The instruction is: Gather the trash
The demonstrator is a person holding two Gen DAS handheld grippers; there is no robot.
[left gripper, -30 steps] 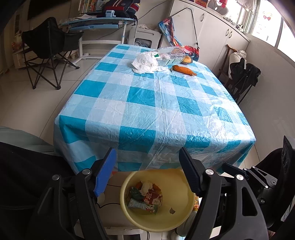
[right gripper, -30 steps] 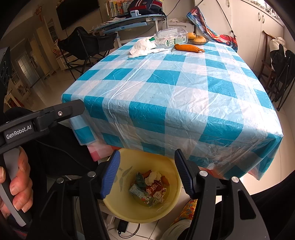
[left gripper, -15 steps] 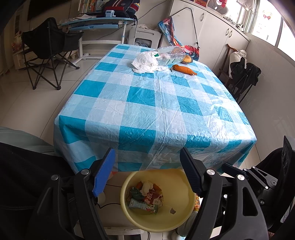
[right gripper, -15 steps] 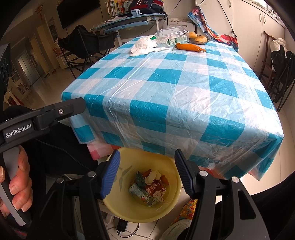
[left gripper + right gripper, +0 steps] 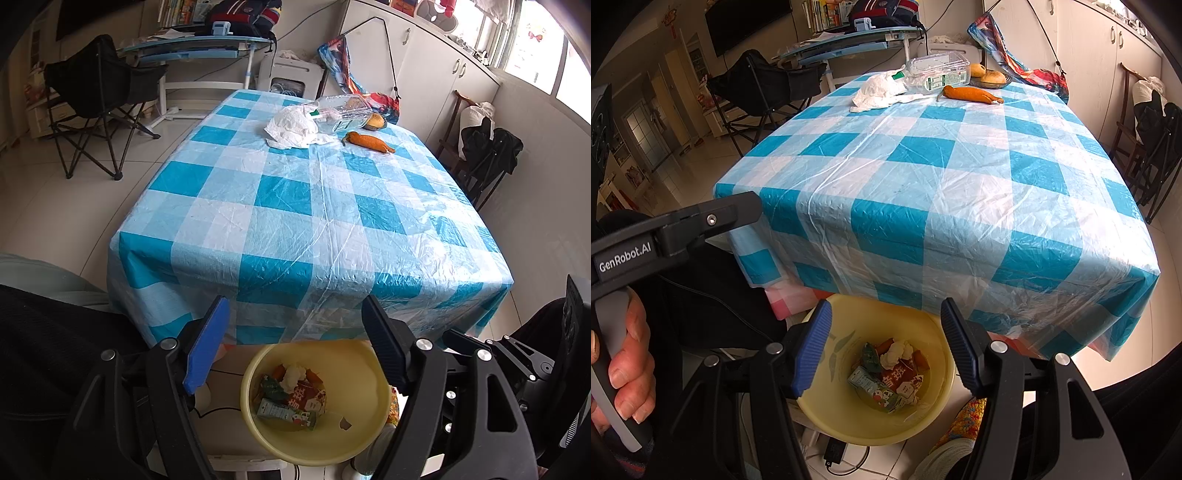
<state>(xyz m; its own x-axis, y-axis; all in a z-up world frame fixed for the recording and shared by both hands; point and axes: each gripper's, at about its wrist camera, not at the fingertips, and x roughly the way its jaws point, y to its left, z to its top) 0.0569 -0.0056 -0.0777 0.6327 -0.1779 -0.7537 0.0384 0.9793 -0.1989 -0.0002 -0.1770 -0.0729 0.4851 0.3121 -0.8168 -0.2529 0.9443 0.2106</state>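
A yellow basin (image 5: 354, 435) (image 5: 849, 417) sits on the floor below the near edge of the table. It holds trash (image 5: 291, 395) (image 5: 890, 373): a small drink carton, wrappers and a white crumpled wad. My left gripper (image 5: 293, 306) hovers open above the basin, nothing between its fingers. My right gripper (image 5: 885, 302) is open and empty over the same basin. On the far end of the blue-checked tablecloth (image 5: 295, 206) (image 5: 942, 166) lie a crumpled white bag (image 5: 293, 125) (image 5: 879, 90), a clear plastic box (image 5: 343, 112) (image 5: 938, 72) and a carrot (image 5: 367, 141) (image 5: 971, 94).
Bread rolls (image 5: 991, 77) sit behind the carrot. A person's hand (image 5: 624, 369) grips the left tool's handle at the left edge of the right wrist view. A black folding chair (image 5: 96, 92) stands left of the table, and a dark chair with clothes (image 5: 487, 151) stands right. Cables lie under the basin.
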